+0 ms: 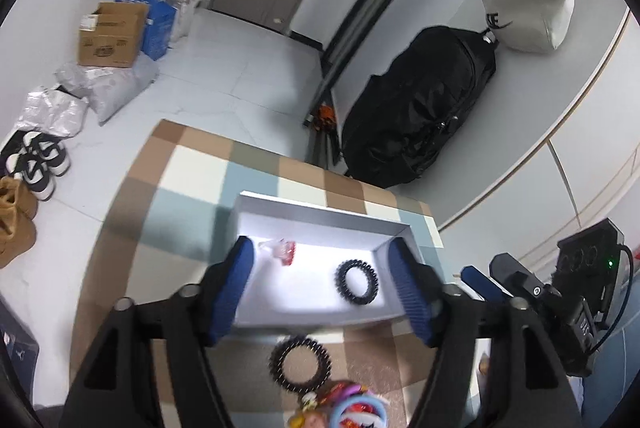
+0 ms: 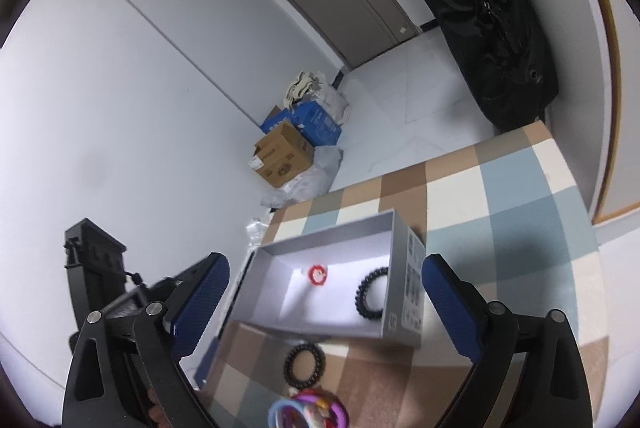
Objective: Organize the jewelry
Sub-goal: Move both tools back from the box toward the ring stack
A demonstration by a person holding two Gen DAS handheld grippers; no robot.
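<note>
Left wrist view first: the left tongs (image 1: 322,286) are hanging wide open over a shallow grey box (image 1: 320,214), gripping nothing. The box is sitting on a checked tablecloth (image 1: 192,168) covering the tabletop. Inside it, a black spiral hair tie (image 1: 357,282) is lying toward the right wall, and a small red-and-clear trinket (image 1: 280,250) is resting near the left fingertip, too blurry to name properly. Just outside the box's near wall, a second black spiral hair tie (image 1: 300,360) is lying on the cloth, and closer in, a colourful pile of rings and bands (image 1: 344,406) is sitting at the bottom edge. The right tongs (image 1: 480,282) are poking in from the right side. A black backpack (image 1: 420,108) is leaning against the wall behind.

Right wrist view: the right tongs (image 2: 326,302) are also spread wide, holding nothing, hovering over the same box (image 2: 404,268). In here the red piece (image 2: 318,274) is looking like a little ring, well apart from the hair tie (image 2: 370,292) by the right wall. The loose hair tie (image 2: 304,362) is lying just beside the box, with the pile (image 2: 308,410) below it. A cardboard carton (image 2: 282,154) is sitting on the floor.
</note>
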